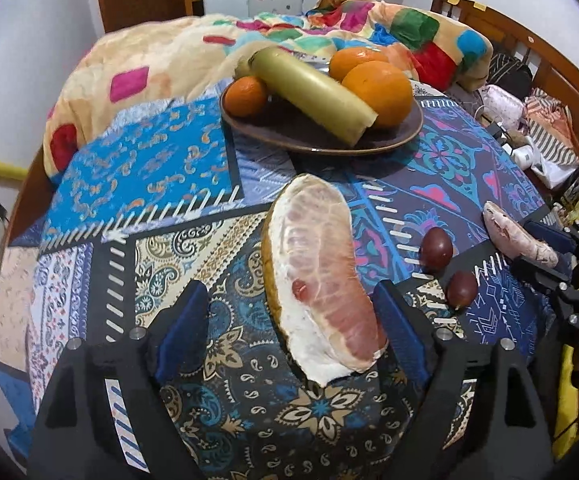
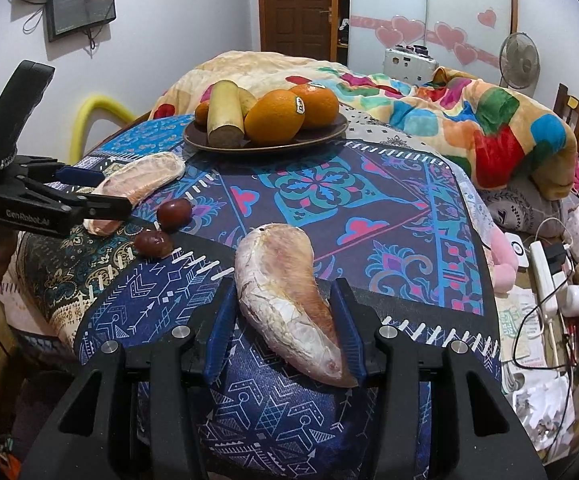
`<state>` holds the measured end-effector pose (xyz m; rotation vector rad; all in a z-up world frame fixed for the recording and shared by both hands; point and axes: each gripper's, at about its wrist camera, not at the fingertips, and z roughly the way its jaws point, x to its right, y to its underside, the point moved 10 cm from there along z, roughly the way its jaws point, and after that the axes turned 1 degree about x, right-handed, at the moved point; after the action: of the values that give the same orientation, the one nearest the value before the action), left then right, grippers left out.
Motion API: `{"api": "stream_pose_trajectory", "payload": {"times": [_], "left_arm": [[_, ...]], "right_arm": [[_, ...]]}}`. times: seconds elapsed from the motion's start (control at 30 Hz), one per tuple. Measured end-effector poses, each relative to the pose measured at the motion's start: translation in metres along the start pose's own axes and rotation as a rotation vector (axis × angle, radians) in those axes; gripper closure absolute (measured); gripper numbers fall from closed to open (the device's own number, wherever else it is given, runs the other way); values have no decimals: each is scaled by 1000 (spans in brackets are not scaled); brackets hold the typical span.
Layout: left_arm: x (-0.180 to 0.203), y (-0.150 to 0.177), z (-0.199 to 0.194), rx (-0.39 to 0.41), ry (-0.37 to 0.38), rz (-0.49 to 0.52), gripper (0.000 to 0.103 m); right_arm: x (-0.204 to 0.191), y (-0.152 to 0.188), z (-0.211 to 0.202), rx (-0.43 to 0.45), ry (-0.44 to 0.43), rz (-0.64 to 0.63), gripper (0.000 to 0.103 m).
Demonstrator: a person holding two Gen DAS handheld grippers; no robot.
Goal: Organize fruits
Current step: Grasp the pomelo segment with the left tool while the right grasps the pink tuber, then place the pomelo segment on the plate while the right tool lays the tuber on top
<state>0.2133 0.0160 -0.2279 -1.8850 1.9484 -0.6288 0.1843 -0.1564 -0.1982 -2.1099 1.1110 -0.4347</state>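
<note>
Patchwork blanket (image 2: 489, 128), standing fan (image 2: 519, 58)

Left gripper (image 1: 285, 320): jaws wide apart, blue pads (image 1: 181, 328) low and level, pointing far. Right gripper (image 2: 283, 320): jaws narrower, right pad touching, left pad with a small gap. Both held side by side, near edge.

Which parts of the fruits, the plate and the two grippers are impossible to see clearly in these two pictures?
- Left wrist view: the pomelo piece hides its own underside, so contact with the left gripper fingers is unclear.
- Left wrist view: the right gripper is cut off by the picture edge.
- Right wrist view: the small orange on the plate is mostly behind the pale stalk.
- Right wrist view: the orange's sticker is too small to read.
</note>
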Motion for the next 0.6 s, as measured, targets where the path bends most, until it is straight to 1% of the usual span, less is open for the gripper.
{"api": "stream_pose_trajectory", "payload": {"times": [0.07,0.1,0.13,0.2,0.27,0.3,0.37,0.4,0.47,0.6], "left_arm": [[2,-1,3,-17,24,-2,25],[4,-2,4,-22,25,4,27],[6,-4,6,-21,20,16,31],[11,-8,9,-6,8,49,34],[15,-12,11,2,23,53,41],[15,-14,12,5,28,51,42],[14,-17,14,12,36,36,46],[14,-18,15,14,36,35,47],[13,-20,15,22,27,43,53],[14,-23,16,24,31,52,54]], "right_arm": [[0,-1,2,-4,-10,3,57],[0,-3,4,-7,-17,8,57],[0,-4,6,-10,-24,15,57],[0,-7,9,-12,-31,22,57],[-1,-9,12,-11,-29,20,57],[-1,-10,13,-11,-28,22,57],[-1,-11,14,-8,-30,27,59],[-1,-11,15,-7,-35,29,64],[-2,-12,15,-5,-35,30,64],[-4,-15,15,-8,-44,25,65]]}}
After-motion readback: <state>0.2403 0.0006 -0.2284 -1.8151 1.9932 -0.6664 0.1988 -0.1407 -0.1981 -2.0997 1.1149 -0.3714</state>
